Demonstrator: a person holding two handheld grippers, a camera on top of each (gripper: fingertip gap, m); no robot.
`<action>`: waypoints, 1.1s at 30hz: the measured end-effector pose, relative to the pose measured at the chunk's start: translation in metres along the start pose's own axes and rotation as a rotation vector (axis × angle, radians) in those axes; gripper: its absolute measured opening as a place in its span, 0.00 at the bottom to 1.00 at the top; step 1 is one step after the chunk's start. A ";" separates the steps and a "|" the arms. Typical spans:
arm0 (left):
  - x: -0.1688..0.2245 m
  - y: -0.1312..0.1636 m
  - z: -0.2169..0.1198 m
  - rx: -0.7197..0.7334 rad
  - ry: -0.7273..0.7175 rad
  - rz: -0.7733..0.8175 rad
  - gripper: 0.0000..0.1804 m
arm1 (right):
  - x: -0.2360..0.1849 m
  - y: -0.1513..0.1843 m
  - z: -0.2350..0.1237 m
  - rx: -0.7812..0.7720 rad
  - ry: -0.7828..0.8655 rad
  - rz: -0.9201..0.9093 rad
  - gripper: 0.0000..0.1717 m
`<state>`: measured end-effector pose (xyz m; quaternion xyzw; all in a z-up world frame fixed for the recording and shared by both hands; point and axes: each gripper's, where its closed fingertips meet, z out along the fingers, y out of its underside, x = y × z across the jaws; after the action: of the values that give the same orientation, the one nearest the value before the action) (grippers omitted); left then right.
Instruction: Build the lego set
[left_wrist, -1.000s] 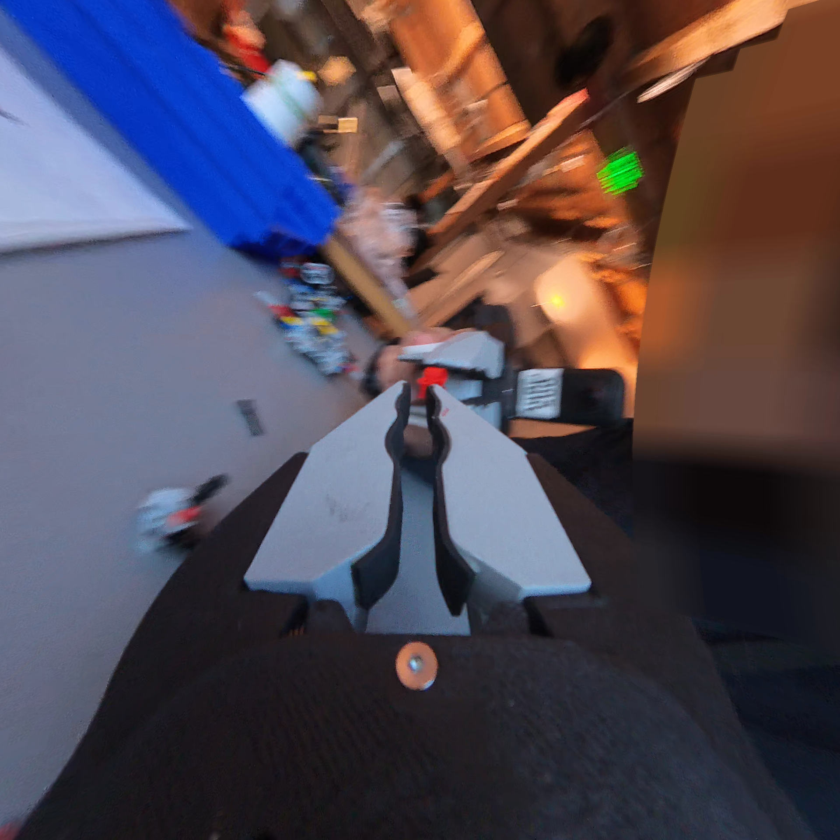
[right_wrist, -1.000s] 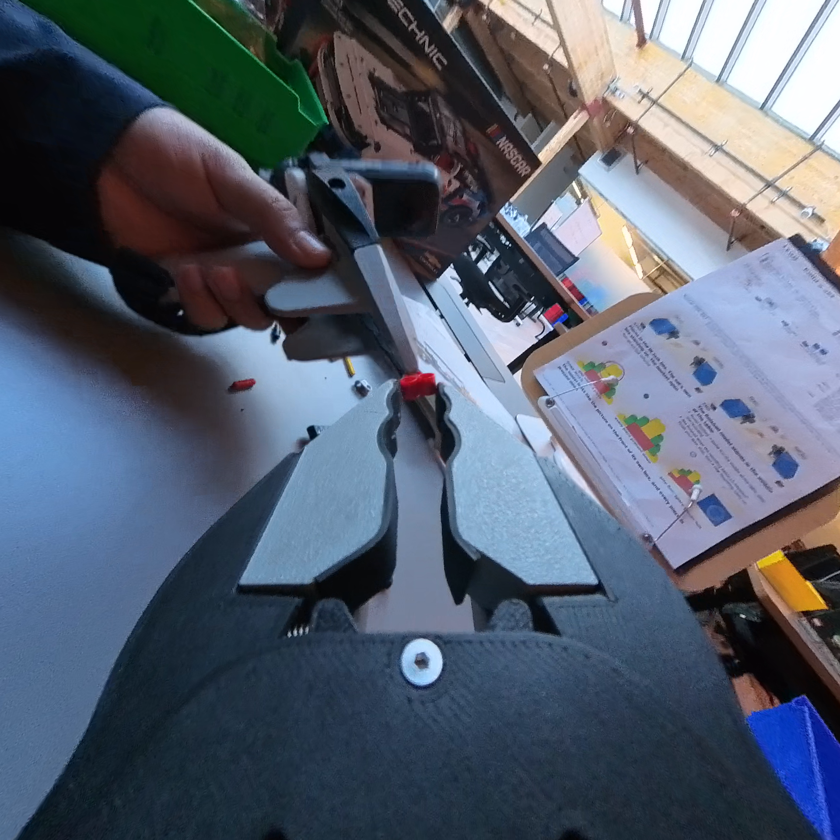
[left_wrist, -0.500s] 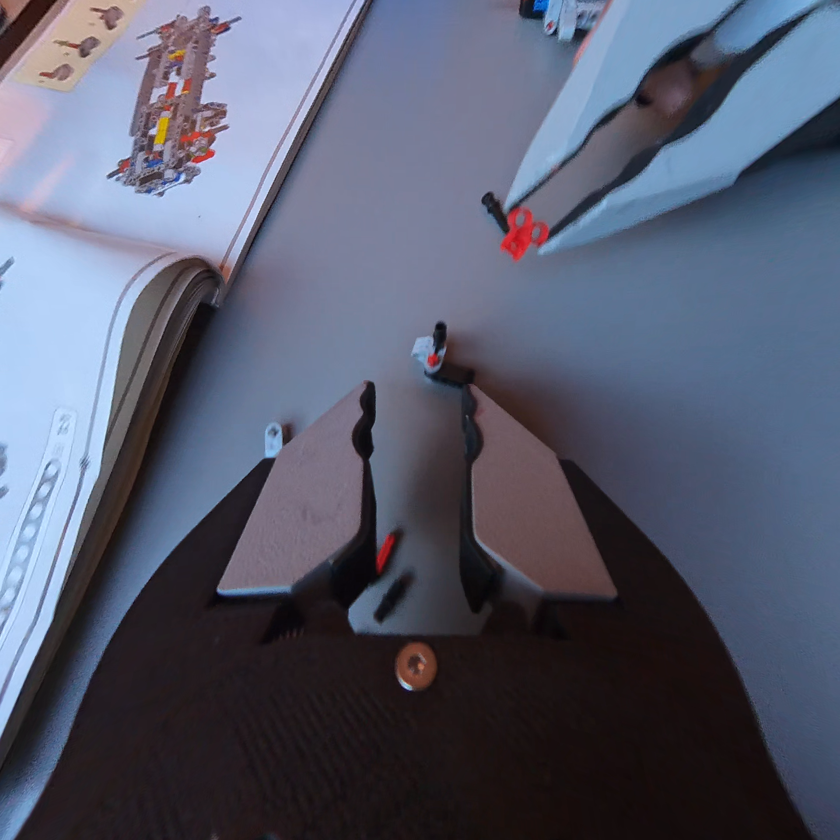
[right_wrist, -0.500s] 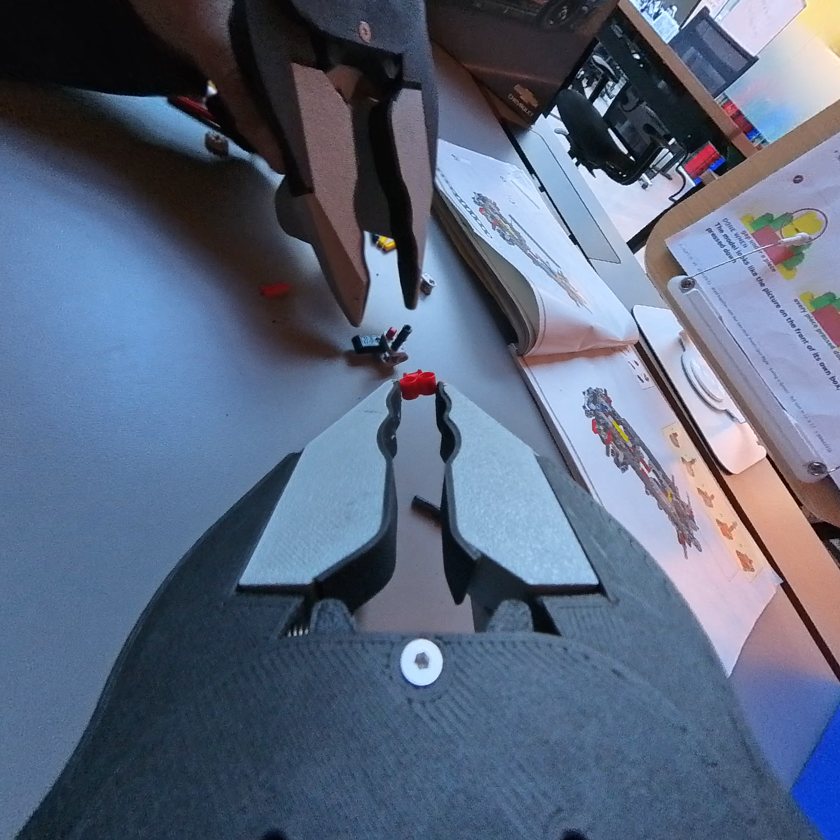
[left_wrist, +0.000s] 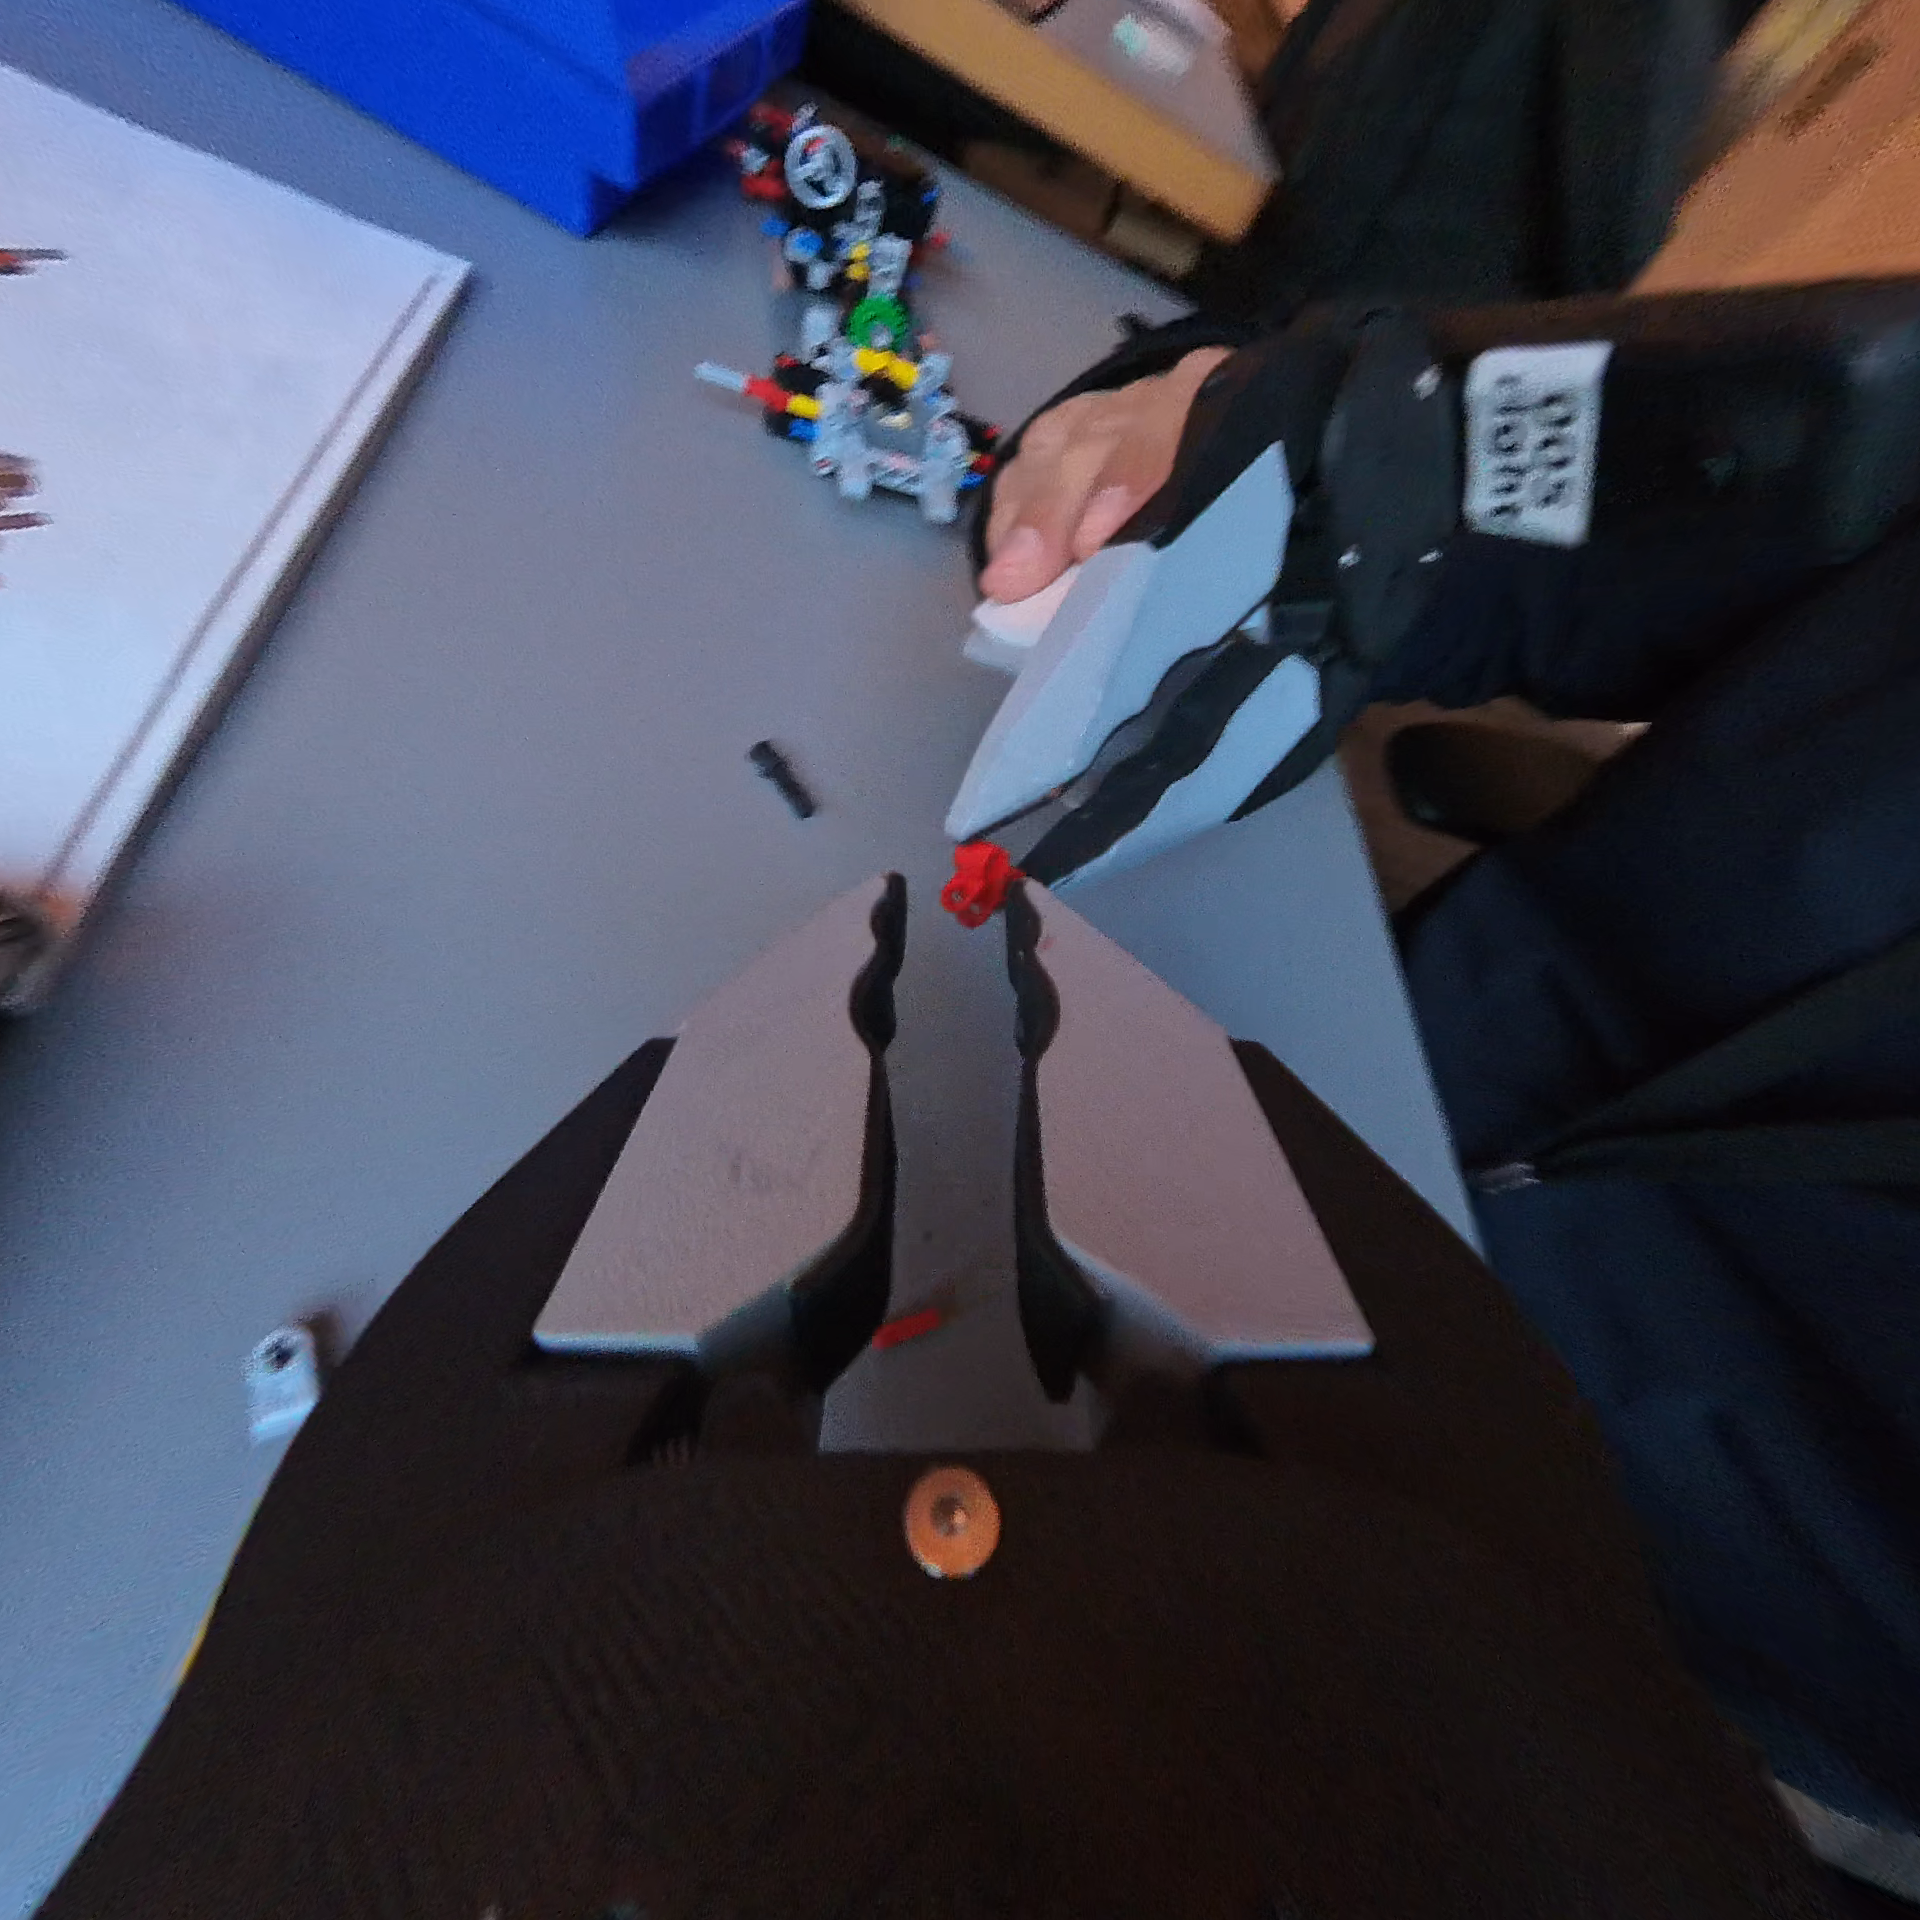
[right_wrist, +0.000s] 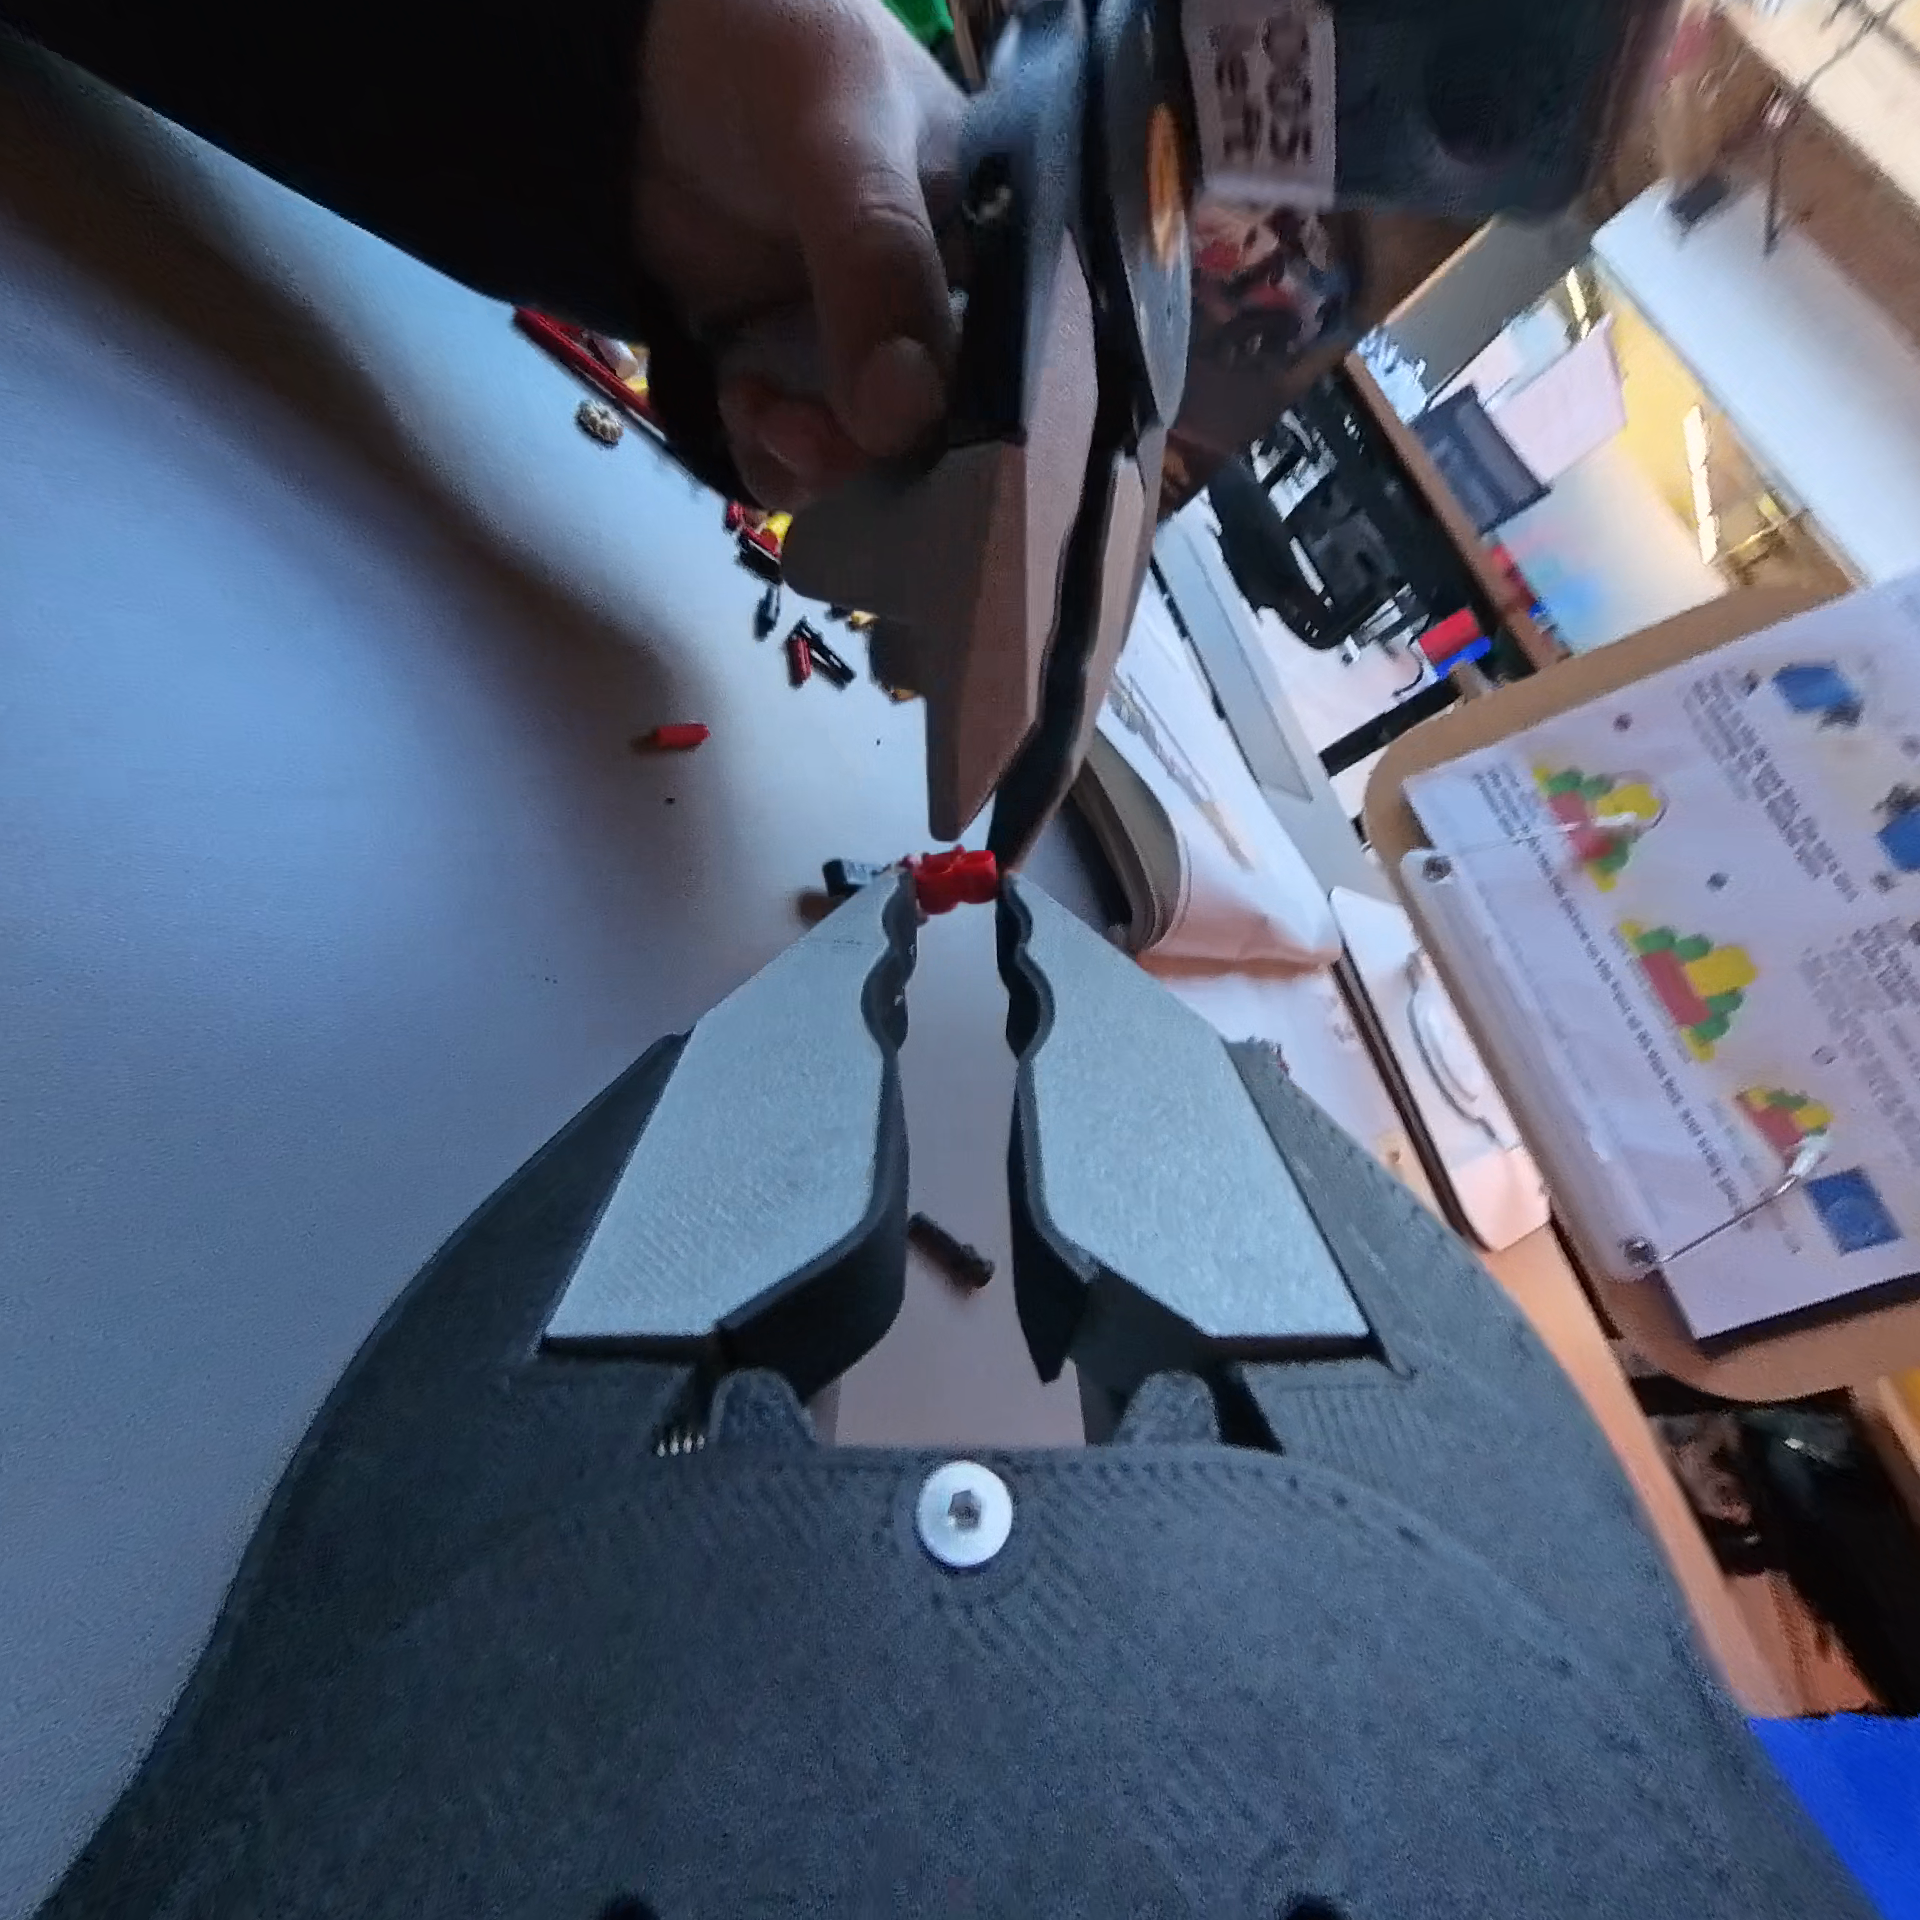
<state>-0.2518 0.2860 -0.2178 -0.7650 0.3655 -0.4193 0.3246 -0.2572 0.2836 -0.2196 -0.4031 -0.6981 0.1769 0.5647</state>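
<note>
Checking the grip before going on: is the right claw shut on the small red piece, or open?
Shut on it: the right claw has the red piece pinched between both fingertips, above the grey table.

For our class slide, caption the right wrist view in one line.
Right gripper pinches a small red connector piece at its fingertips while the left gripper points down at it.
</note>
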 end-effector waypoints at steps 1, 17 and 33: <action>0.006 0.000 0.001 0.010 0.058 -0.014 0.08 | -0.001 -0.003 -0.001 0.009 0.005 -0.020 0.07; 0.021 -0.005 -0.006 0.134 0.049 0.221 0.00 | -0.004 -0.019 -0.007 0.145 -0.116 0.206 0.07; 0.007 0.003 -0.006 0.133 0.181 -0.181 0.08 | -0.001 -0.019 -0.007 0.094 0.022 -0.045 0.07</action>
<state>-0.2551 0.2780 -0.2147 -0.7307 0.2942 -0.5373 0.3015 -0.2575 0.2701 -0.2049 -0.3621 -0.6916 0.1924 0.5946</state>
